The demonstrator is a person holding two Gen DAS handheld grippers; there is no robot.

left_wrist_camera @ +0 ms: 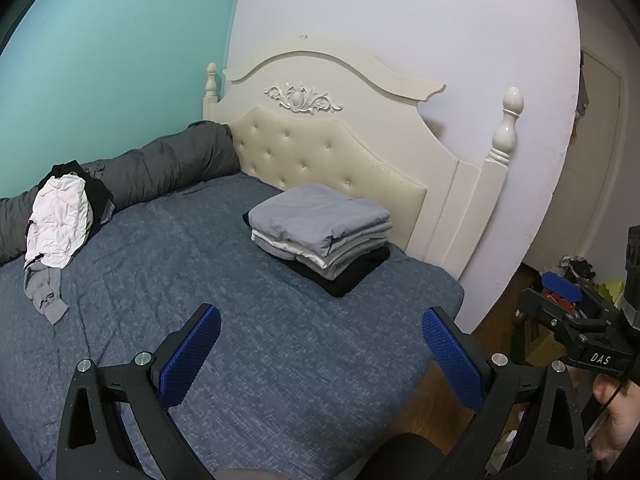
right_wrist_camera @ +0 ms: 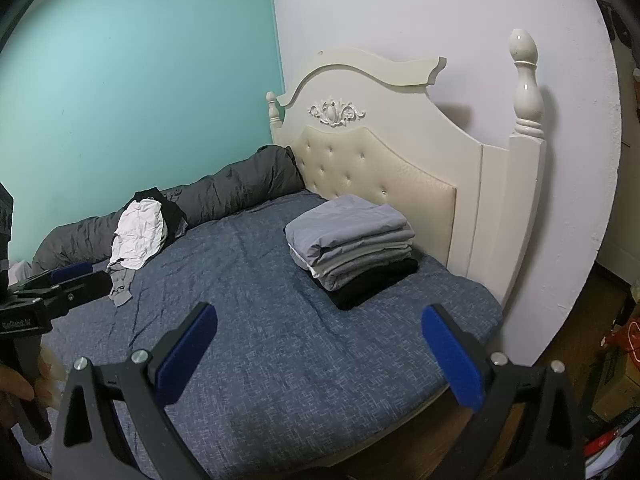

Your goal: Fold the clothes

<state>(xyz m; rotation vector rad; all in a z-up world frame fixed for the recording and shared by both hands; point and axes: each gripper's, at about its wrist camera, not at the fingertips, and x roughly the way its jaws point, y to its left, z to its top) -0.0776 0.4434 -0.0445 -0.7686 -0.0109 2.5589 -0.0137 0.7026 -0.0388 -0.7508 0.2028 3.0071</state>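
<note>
Both your tools, left (left_wrist_camera: 320, 356) and right (right_wrist_camera: 320, 354), hung agape and empty over the blue quilted bed (left_wrist_camera: 240, 320). The crumpled white-and-grey unfolded clothes (left_wrist_camera: 58, 224) lay far left of the folded stack (left_wrist_camera: 320, 236), nearer your left tool.

Bedroom corner with a teal wall (left_wrist_camera: 104, 80) on the left meeting a pale lilac wall (left_wrist_camera: 400, 12) behind a cream headboard (left_wrist_camera: 340, 136), tufted at the centre, carved on top, flanked by turned posts. Bed (right_wrist_camera: 288, 344) covered in a mottled blue sheet; rolled grey duvet (left_wrist_camera: 160, 160) along the teal wall. Brown wooden floor (left_wrist_camera: 500, 312) to the right, cluttered near a door (left_wrist_camera: 596, 152). Dim, even light.
</note>
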